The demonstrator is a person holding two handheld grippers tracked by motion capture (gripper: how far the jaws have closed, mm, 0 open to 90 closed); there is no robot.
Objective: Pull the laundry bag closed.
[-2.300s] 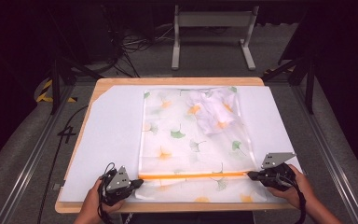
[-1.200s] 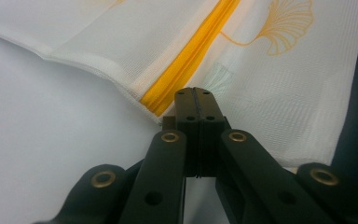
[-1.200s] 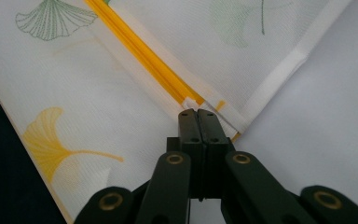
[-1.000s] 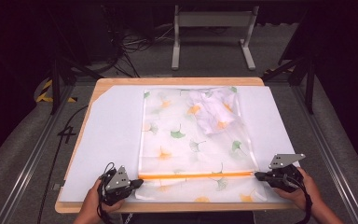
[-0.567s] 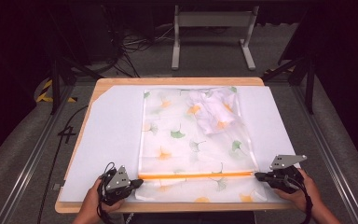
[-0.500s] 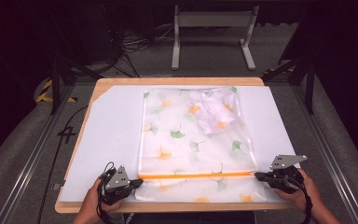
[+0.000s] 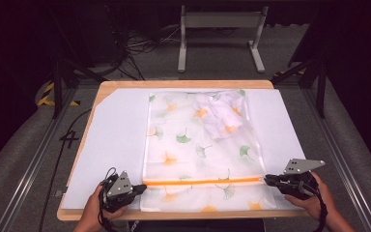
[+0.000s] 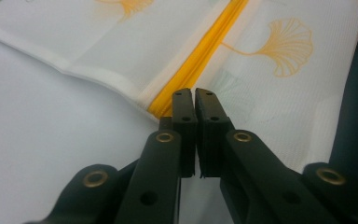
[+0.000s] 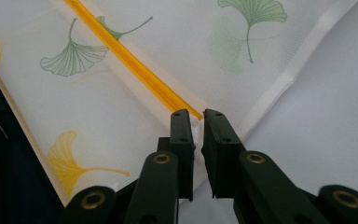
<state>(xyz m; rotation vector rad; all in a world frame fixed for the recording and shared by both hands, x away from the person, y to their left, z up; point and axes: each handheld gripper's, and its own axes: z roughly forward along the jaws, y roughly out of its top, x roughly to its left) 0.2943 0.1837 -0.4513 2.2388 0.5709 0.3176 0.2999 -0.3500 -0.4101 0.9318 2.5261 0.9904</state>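
Observation:
A white mesh bag [image 7: 198, 150] printed with ginkgo leaves lies flat on the table, with a crumpled white garment [image 7: 222, 116] inside near its far right corner. An orange zipper [image 7: 203, 182] runs across the bag's near end. My left gripper [image 7: 142, 187] is shut on the zipper's left end [image 8: 168, 100]; its jaws are pressed together at the bag's edge [image 8: 196, 95]. My right gripper [image 7: 266, 180] is shut on the small white zipper pull [image 9: 196, 125] at the zipper's right end [image 9: 130, 60]. A hand holds each gripper at the table's near edge.
A white sheet [image 7: 116, 140] covers the wooden table [image 7: 174, 84] under the bag. Behind the table stand a metal frame [image 7: 220, 19] and loose cables [image 7: 130, 46] on the dark floor. Black rails [image 7: 34, 159] run along both sides.
My right gripper has slid a little to the right along the zipper with the pull, and the orange line now reaches slightly farther right. The left gripper has held still.

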